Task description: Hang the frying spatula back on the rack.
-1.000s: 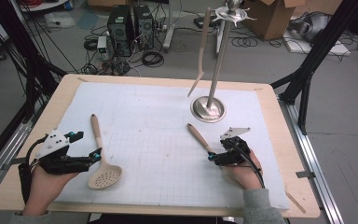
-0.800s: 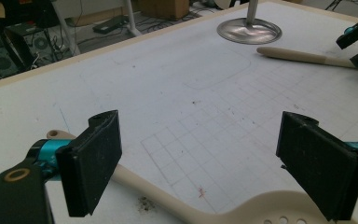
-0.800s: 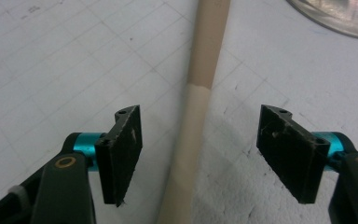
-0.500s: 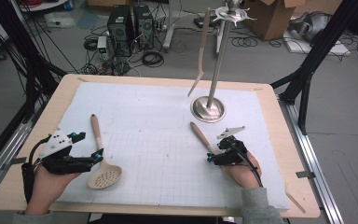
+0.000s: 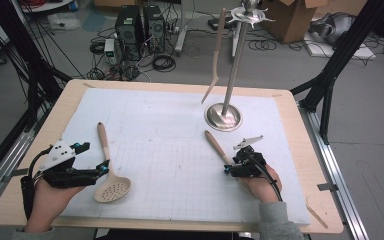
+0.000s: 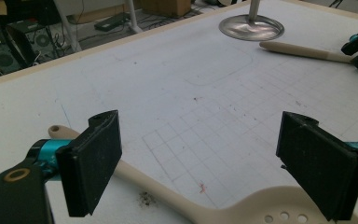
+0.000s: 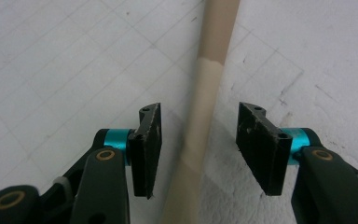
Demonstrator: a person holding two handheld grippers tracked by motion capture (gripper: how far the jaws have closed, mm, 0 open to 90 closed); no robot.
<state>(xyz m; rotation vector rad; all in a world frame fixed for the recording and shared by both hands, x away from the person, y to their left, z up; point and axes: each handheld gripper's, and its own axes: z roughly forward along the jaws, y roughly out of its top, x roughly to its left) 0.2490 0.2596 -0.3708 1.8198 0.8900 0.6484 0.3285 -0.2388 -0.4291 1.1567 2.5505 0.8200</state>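
Note:
A beige slotted spoon lies at the mat's front left, its handle pointing away from me. My left gripper stands open beside it; in the left gripper view the spoon's handle runs under the left pad. At the front right lies a second beige utensil handle. My right gripper straddles this handle. Its jaws have just been closing, but a gap still shows between each pad and the handle, so it is open.
A metal stand with a round base rises at the back right of the white mat, and a beige utensil hangs from its top. Computer cases and cables lie on the floor beyond the table.
The right gripper's jaws have drawn closer together around the beige handle. Both hands and both utensils stay where they were.

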